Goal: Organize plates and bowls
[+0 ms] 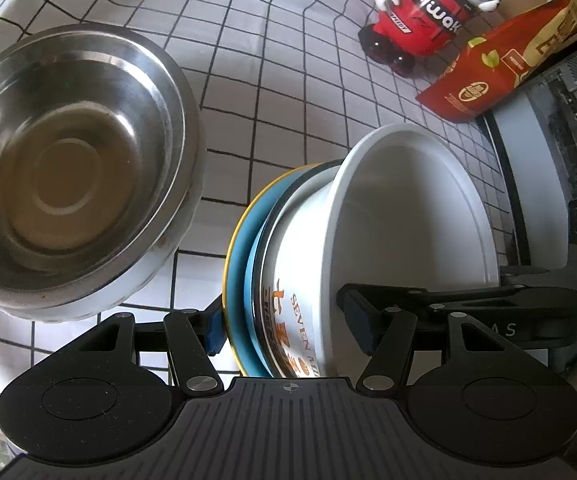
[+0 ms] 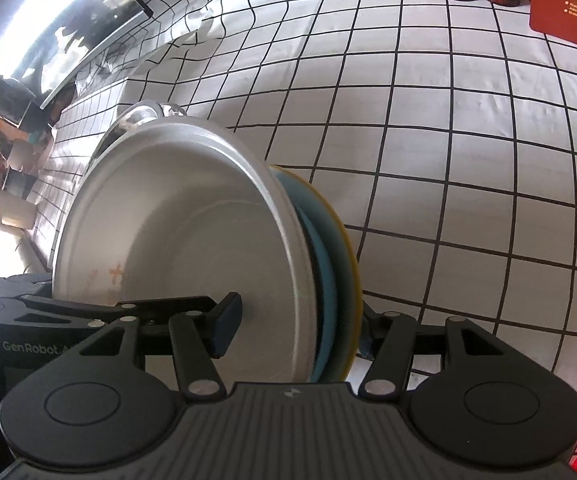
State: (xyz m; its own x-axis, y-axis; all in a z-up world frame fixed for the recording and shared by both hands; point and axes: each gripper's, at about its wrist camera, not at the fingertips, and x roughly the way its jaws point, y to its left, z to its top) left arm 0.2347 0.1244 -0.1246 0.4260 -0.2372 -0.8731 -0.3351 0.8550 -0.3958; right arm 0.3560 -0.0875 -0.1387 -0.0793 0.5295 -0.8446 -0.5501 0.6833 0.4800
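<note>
A white bowl [image 1: 404,216] with orange print sits nested on a blue plate [image 1: 238,280] with a yellow rim. My left gripper [image 1: 288,328] is shut on this stack from one side, one finger under the plate and one inside the bowl. My right gripper [image 2: 296,328] is shut on the same stack from the other side; the white bowl [image 2: 192,240] and the blue plate [image 2: 336,248] sit between its fingers. The stack is held above the checked cloth. A steel bowl [image 1: 68,168] stands to the left on the cloth, and its rim shows behind the stack [image 2: 148,112].
A white cloth with a black grid [image 2: 448,160] covers the table. A red and white toy robot [image 1: 428,12] and a red packet [image 1: 508,60] stand at the far right. Dark equipment [image 1: 560,160] stands at the right edge. Potted plants [image 2: 4,168] are at the far left.
</note>
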